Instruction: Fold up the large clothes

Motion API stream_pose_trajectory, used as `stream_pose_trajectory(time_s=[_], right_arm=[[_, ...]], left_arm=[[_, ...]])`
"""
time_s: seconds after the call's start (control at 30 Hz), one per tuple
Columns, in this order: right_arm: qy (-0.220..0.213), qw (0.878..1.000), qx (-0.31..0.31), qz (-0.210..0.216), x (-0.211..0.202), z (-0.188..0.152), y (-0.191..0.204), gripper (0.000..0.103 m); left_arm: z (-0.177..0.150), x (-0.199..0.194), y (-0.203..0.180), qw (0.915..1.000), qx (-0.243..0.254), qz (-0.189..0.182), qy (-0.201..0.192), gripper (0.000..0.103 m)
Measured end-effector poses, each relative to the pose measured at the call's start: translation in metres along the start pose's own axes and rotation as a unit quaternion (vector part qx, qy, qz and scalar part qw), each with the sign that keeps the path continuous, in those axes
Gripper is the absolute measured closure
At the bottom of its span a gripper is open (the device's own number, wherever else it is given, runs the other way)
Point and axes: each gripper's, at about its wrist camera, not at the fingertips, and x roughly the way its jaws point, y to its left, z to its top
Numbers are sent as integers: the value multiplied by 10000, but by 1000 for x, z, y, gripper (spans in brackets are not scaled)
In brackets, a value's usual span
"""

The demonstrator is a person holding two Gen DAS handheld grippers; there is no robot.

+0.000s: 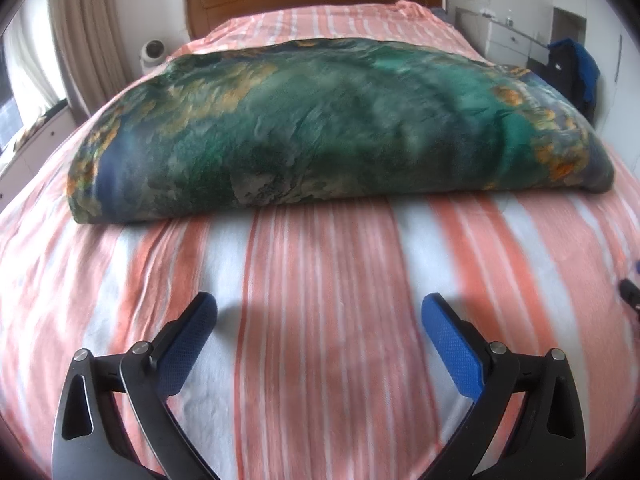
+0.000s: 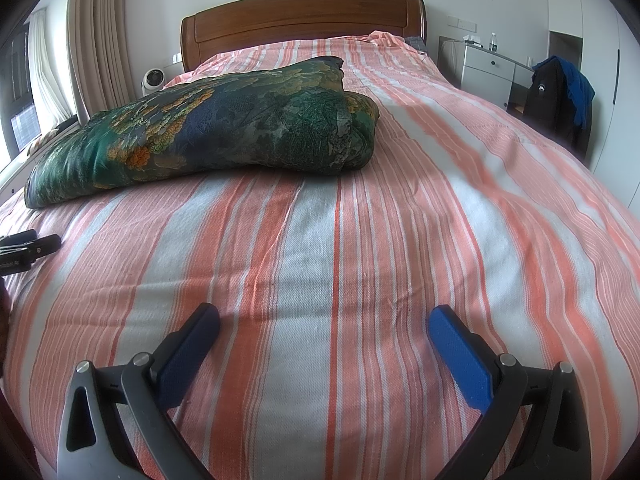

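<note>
A wide bed fills both views, covered by a sheet striped in orange-pink and white, with a brown wooden headboard at the far end. On the sheet, toward the middle of the bed, lies the folded quilt, a thick bundle printed in dark green, blue and gold; from the right wrist view it sits to the left half of the bed, one layer doubled over another at its right end. Beige curtains hang by the window on the left, and a white cabinet stands on the right beyond the bed, near a chair draped with dark and blue clothes. A small round white fan sits beside the headboard. The left gripper hangs over bare sheet, well short of the quilt, its blue pads spread wide with nothing between them. The right gripper is likewise released and empty above the stripes.
</note>
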Motion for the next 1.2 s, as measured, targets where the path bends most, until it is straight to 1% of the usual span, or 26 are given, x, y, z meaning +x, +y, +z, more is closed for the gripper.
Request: stream_pose_trajectory(time_s=[0.1,0.13,0.2,0.23,0.3,0.33,0.4,0.47,0.5,0.6,0.63,0.7,0.77,0.87,1.0,1.13,1.2], right_arm=[[-5,10000,-21,-12,-1,-1,2,0],[-4,10000,-26,-14,-1,-1,2,0],[-1,10000,-36,-19,0,-1,2,0],[-2,10000,-38,-22,0,-1,2,0],[-3,10000,-37,-20,0,-1,2,0],[-3,10000,-38,-20,0,-1,2,0],[-4,10000,-40,-22,0,-1,2,0],[-5,10000,-39,-20,0,-1,2,0],[-6,10000,-40,-21,0,-1,2,0],[-3,10000,-39,-18,0,-1,2,0],[-2,10000,-39,-14,0,-1,2,0],[3,10000,-40,-10,0,-1,2,0],[1,10000,-39,-12,0,-1,2,0],[2,10000,-40,-14,0,-1,2,0],[-1,10000,-40,-12,0,-1,2,0],[-4,10000,-41,-14,0,-1,2,0],[-4,10000,-40,-13,0,-1,2,0]], left_arm=[[22,-27,-2,9990,-50,-245,-379,1],[37,-36,-4,9980,-94,-347,-520,1],[63,-41,-7,9969,-113,-466,-625,1],[77,-41,-10,9966,-79,-468,-680,1],[106,-32,-21,9968,149,-227,-758,1],[114,-24,-25,9969,245,-86,-744,1],[121,-2,-29,9979,376,147,-516,1],[116,22,-35,9983,534,213,-105,1],[109,28,-37,9976,659,206,0,1],[78,24,-48,9903,1360,296,-22,1],[66,20,-52,9858,1648,327,60,1],[49,12,-54,9801,1952,317,169,1],[33,-1,-51,9780,2064,215,204,1],[22,-23,-46,9806,1949,-60,214,1],[21,-42,-40,9874,1543,-316,175,1],[20,-45,-42,9917,1248,-311,71,1],[16,-44,-40,9929,1152,-280,80,1]])
